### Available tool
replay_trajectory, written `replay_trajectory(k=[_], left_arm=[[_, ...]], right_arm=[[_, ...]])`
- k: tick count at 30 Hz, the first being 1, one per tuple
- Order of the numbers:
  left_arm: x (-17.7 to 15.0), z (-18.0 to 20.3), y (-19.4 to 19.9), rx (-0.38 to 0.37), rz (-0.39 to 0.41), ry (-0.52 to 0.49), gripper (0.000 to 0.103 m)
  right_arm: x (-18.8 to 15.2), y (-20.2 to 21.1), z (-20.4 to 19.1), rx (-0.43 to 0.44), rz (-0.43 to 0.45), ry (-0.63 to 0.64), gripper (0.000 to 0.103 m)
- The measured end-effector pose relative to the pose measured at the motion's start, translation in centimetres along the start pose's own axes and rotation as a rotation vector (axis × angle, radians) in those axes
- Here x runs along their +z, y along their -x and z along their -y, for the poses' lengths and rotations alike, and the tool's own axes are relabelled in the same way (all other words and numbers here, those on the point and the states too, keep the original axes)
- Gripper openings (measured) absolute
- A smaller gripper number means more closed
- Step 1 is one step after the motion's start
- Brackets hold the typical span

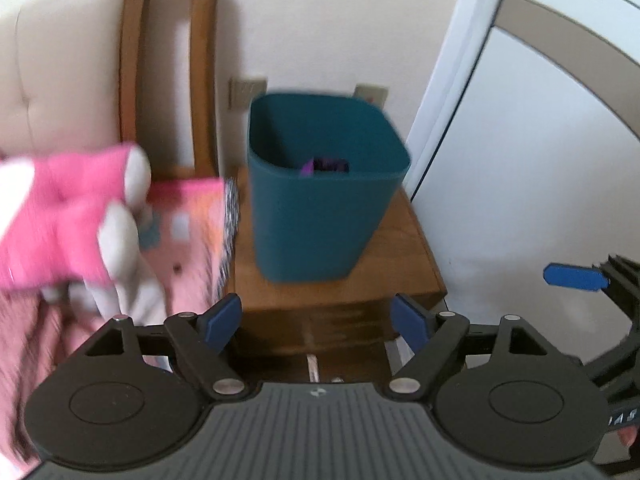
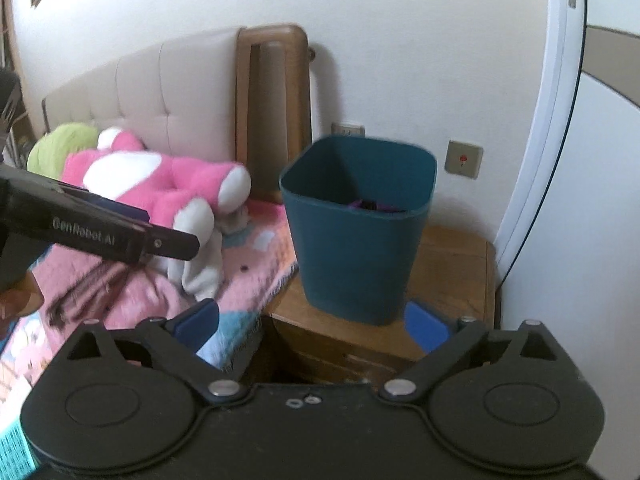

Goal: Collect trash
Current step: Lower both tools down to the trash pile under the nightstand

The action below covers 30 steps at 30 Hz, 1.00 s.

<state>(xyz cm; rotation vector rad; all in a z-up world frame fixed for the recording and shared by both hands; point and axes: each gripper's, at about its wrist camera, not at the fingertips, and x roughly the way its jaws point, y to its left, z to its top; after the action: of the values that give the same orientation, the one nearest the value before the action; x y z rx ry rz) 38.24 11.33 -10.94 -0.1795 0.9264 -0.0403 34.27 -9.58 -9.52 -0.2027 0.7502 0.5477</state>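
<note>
Bin: teal plastic bin (image 1: 320, 196) stands on the wooden nightstand (image 1: 404, 256), right of the bed (image 2: 256, 248); purple trash (image 1: 324, 166) inside.
Handling: likely light, stiff, smooth; take the rim.
Claws: left claw (image 1: 318, 322) and right claw (image 2: 312, 326) released, empty.

Cream wall (image 2: 400, 60) behind a tufted headboard (image 2: 160, 92) and wooden nightstand (image 2: 452, 276).
</note>
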Motion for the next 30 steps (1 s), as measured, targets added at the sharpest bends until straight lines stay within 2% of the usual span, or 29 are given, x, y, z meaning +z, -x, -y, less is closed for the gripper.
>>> replay_trajectory(k=[5,9,14,25,30], left_arm=[[-2.6,-0.4,-3.9,0.028,-0.05,0.098,0.087],[-4.7,-0.7,-7.9,0.053,-0.079,0.15,0.102],[-8.2,-1.4,-15.2,0.09,-0.15,0.215,0.102],[-19.6,-2.7,-33.8,0.172,-0.33,0.216,0.102],[-25.3,-3.1,-42.4,0.23,-0.415,0.181,0.102]], right_arm=[[-3.7,-2.0,1.6,0.023,-0.049,0.067,0.103],[-6.9,-5.0,3.2,0.05,-0.115,0.068,0.103],[-11.8,-10.3,5.2,0.083,-0.204,0.024,0.103],[-26.4,-24.9,7.8,0.055,-0.391,-0.035,0.103],[-33.2,-31.9,9.7,0.025,-0.475,-0.081,0.098]])
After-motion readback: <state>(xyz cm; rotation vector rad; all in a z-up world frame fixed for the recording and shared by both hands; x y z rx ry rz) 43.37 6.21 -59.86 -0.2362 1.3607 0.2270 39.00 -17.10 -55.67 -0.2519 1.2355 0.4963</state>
